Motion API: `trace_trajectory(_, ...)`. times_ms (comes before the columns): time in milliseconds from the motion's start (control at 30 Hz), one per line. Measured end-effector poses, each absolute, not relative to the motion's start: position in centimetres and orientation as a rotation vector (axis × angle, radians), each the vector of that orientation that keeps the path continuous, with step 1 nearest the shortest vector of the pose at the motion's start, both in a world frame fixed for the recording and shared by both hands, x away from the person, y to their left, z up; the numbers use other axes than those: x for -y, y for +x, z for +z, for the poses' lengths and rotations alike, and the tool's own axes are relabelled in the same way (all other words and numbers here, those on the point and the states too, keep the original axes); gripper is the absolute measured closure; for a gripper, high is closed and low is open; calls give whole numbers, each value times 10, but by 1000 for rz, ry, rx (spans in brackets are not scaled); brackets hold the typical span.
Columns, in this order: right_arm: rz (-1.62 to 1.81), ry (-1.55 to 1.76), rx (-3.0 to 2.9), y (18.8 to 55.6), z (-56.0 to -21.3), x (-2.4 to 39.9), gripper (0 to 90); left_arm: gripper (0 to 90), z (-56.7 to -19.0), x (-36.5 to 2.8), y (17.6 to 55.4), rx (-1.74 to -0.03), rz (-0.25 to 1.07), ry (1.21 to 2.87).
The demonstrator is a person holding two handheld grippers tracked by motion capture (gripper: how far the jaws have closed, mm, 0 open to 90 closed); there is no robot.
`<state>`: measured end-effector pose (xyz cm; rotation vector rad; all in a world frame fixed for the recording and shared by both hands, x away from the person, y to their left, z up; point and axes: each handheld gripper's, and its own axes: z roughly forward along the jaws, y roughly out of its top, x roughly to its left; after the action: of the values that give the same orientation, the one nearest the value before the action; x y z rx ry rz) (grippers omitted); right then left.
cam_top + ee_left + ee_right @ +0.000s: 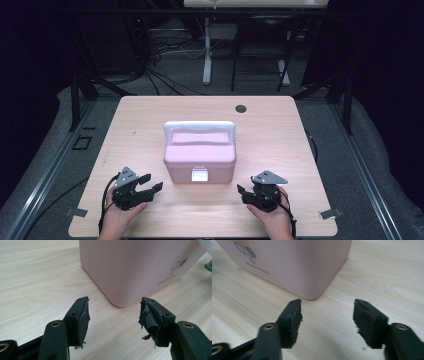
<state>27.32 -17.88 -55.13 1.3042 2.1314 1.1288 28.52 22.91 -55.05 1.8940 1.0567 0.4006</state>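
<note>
The left gripper (pixel 156 183), held in the person's left hand (pixel 119 216) low over the pale wooden table (pixel 280 125), has its two black jaws spread wide with nothing between them. In the left gripper view, the worn pads (pixel 83 321) frame bare wood, and the near left corner of the pink plastic box (pixel 130 267) stands just ahead of the jaw tips, apart from them.

That pink rounded plastic box with a white carry handle (pixel 200 125) folded back over its lid sits between the two tools, slightly forward of both. Its small white front latch (pixel 199 174) faces the person and looks closed, and the lid lies flat on the body.

The right gripper (pixel 241 191), in the right hand (pixel 274 212), mirrors the other: jaws fully apart, empty, aimed inward at the box's near right corner. In the right gripper view that corner (pixel 312 270) lies just beyond the tips, with a strip of table showing between.

By my reading, the work has barely begun. Both tools are poised at the box's front corners, but neither touches it; latch, lid and handle all seem undisturbed. Closing in, taking hold and whatever opening or lifting follows are all left to do.
</note>
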Motion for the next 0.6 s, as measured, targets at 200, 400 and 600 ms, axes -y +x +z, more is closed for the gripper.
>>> trace_trajectory(200, 1113, 1294, -2114, 275, -553, 178, 286, 406, -551, -227, 287, -1036, 399, 1905)
trace_trajectory(400, 1119, 1259, -2086, 276, -554, 177, 359, 406, -552, -228, 288, -1044, 389, 1910)
trace_trajectory(600, 1134, 1294, -2098, 276, -556, 178, 420, 413, -552, -231, 288, -1082, 380, 1886)
